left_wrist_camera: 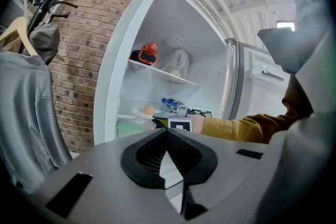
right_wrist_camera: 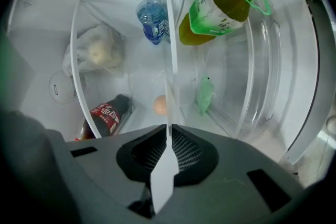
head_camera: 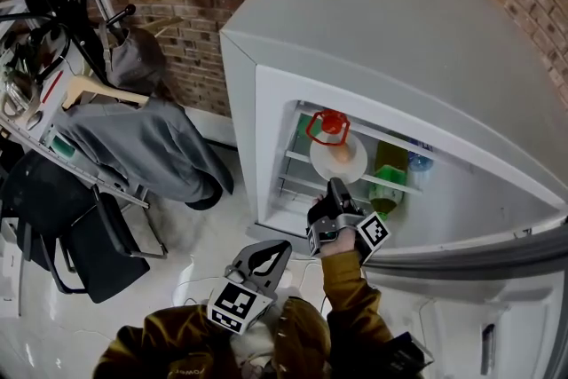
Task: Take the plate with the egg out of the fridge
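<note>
Your left claw (head_camera: 269, 256) hangs closed and empty by your chest. Your right claw (head_camera: 335, 189) is inside the open fridge (head_camera: 266, 102), apparently pinched on the near rim of the plate (head_camera: 355, 164), which sits on its shelf with the egg (right_wrist_camera: 161, 105) on it. The grip looks made; drawing the plate out remains.

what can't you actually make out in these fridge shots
- plate: the right gripper view shows it edge-on, a thin rim that is hard to tell from the shelf edge; its face is unseen there.
- egg: partly behind that rim; very small in the left gripper view.
- right gripper tips: in the head view, covered by its own body.
- bag contents: clouded by the plastic.
</note>
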Tool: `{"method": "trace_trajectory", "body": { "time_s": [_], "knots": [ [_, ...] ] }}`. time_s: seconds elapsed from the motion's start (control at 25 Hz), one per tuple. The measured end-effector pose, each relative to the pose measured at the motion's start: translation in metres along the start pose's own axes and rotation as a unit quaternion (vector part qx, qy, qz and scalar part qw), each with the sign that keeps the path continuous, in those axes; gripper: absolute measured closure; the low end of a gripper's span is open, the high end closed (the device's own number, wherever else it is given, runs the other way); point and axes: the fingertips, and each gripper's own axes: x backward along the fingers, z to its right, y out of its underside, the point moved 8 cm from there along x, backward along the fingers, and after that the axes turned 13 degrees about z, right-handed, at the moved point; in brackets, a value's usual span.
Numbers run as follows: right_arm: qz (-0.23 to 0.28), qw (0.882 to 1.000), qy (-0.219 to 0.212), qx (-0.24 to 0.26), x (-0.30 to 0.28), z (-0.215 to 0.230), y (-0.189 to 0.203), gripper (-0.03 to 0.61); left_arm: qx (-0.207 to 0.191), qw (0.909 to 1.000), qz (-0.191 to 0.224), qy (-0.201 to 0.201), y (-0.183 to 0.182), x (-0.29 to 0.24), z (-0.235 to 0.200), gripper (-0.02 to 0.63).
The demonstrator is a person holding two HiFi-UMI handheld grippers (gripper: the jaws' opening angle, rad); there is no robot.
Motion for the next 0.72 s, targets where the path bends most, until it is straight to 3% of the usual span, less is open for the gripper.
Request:
{"method": "trace_trajectory", "body": {
  "time_s": [0.72],
  "knots": [
    [0.002,1.000,0.000,-0.008,-0.012,0.005,-0.006,0.562,-0.002,0.9999,0.003,-0.012,-0.001,0.001,-0.006,0.604]
  ]
}}
